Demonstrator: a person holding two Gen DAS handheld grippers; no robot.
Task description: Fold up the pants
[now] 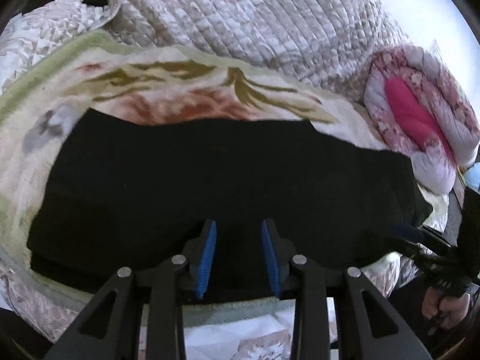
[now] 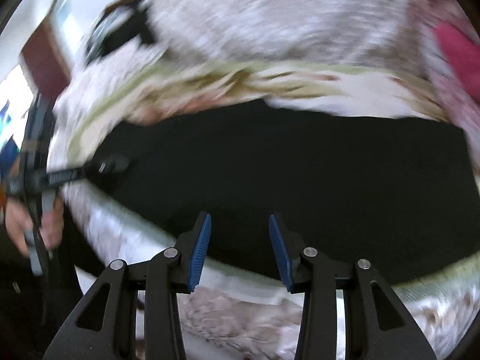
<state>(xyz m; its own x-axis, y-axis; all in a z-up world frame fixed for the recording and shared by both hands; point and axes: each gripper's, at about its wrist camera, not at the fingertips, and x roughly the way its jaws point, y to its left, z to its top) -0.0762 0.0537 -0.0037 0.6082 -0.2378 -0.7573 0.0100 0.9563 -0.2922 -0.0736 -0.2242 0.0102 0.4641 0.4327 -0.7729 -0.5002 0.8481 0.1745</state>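
Black pants [image 1: 228,177] lie flat as a broad folded slab on a flowered towel [image 1: 168,90] over the quilted bed cover [image 1: 255,15]; a layered edge shows at the near left, so at least one fold looks done; left gripper [image 1: 239,255] jaws spread, nothing between them; right gripper [image 2: 240,249] likewise spread and empty; judging by width, a further fold probably remains.

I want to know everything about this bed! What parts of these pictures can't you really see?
- Black pants: left wrist view, so dark that folds and layers do not show; the near edge is hidden behind the left tongs.
- Flowered blanket: right wrist view, pattern smeared by blur.
- Dark thing at the top left: right wrist view, too blurred to name.
- Right tongs: left wrist view, blurred at the picture's edge.
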